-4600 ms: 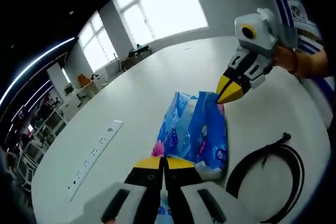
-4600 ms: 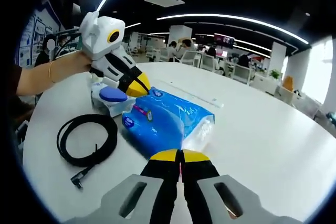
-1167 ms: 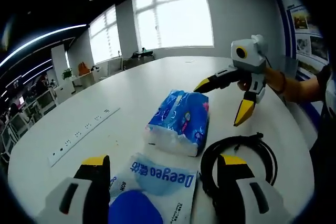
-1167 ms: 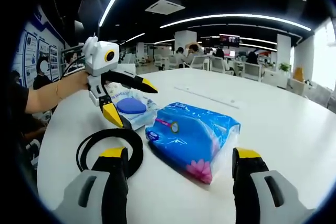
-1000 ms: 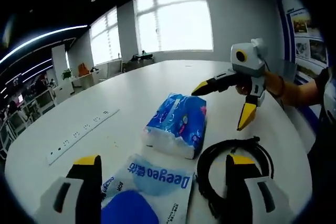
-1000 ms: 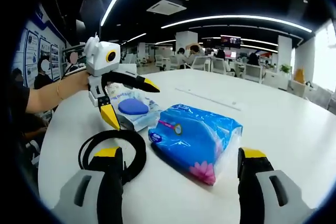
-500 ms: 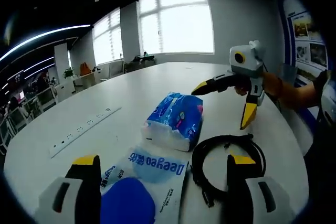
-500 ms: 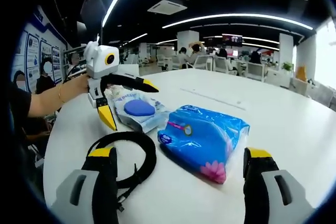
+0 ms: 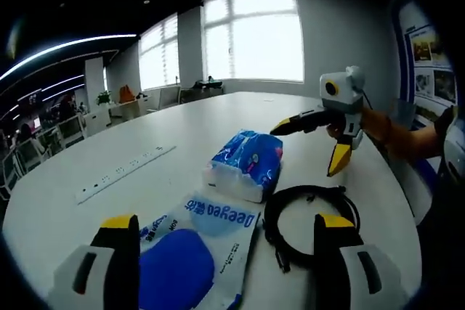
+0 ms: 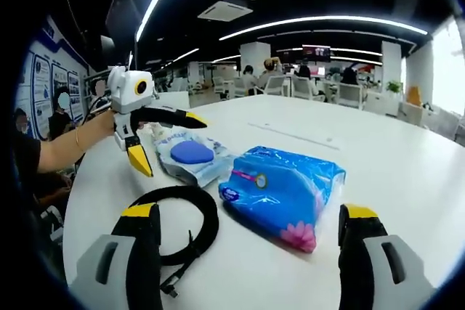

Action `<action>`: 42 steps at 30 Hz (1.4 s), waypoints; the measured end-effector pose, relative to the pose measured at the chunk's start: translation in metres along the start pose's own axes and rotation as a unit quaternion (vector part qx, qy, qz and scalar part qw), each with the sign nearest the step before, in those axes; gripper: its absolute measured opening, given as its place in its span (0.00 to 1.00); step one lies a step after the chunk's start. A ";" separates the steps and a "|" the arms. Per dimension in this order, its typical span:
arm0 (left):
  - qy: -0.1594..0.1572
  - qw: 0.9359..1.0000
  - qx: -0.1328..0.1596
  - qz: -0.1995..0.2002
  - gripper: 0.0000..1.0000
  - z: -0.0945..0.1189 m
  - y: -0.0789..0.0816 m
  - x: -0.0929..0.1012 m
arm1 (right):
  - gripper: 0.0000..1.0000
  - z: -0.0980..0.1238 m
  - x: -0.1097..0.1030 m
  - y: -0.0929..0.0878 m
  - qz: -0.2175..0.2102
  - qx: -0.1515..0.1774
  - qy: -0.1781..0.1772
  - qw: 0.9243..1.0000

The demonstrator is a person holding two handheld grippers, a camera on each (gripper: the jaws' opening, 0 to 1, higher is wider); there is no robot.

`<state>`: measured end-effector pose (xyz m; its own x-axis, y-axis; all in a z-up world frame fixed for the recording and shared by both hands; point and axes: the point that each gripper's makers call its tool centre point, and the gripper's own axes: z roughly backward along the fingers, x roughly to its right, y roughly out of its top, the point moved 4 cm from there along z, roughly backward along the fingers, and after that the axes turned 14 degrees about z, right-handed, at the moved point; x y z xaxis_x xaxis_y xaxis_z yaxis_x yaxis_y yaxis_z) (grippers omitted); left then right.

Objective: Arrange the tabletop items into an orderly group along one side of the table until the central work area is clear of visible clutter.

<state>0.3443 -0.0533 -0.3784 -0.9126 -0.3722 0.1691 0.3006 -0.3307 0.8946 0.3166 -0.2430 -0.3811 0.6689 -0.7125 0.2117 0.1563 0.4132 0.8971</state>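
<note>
On the white table (image 9: 182,121) lie a blue tissue pack (image 9: 244,165), a wet-wipes pack with a blue lid (image 9: 190,250) and a coiled black cable (image 9: 309,215), close together. My left gripper (image 9: 227,226) stands open just short of the wipes pack, nothing between its jaws. The right gripper (image 9: 307,149), held by a hand, hovers open beyond the cable. In the right gripper view, my right gripper (image 10: 248,215) is open in front of the tissue pack (image 10: 283,194) and the cable (image 10: 182,226). The left gripper (image 10: 167,143) hangs open over the wipes pack (image 10: 190,156).
A long white power strip (image 9: 123,173) is set into the table beyond the items, also seen as a strip (image 10: 290,136) behind the tissue pack. Office desks, chairs and people (image 10: 305,81) fill the background. Bright windows (image 9: 251,41) lie past the table's far edge.
Both grippers, shut on the tissue pack 4.6 s ago, now stand open and drawn back from it. Over the last second both views have backed off slightly.
</note>
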 end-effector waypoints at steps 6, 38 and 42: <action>0.006 1.000 0.006 0.005 1.00 0.010 -0.005 0.003 | 1.00 0.003 -0.006 0.001 0.009 -0.004 -0.003 1.000; 0.023 0.999 0.044 0.020 0.99 0.061 -0.024 0.011 | 0.95 0.031 -0.024 0.002 0.021 -0.024 -0.028 0.999; 0.023 0.999 0.039 0.020 0.98 0.064 -0.029 0.013 | 0.92 0.035 -0.026 0.002 0.020 -0.027 -0.033 0.999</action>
<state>0.3056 0.0069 -0.3758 -0.8855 -0.4247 0.1882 0.3131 -0.2465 0.9172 0.2735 -0.2437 -0.3716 0.6264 -0.7302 0.2728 0.1713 0.4704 0.8657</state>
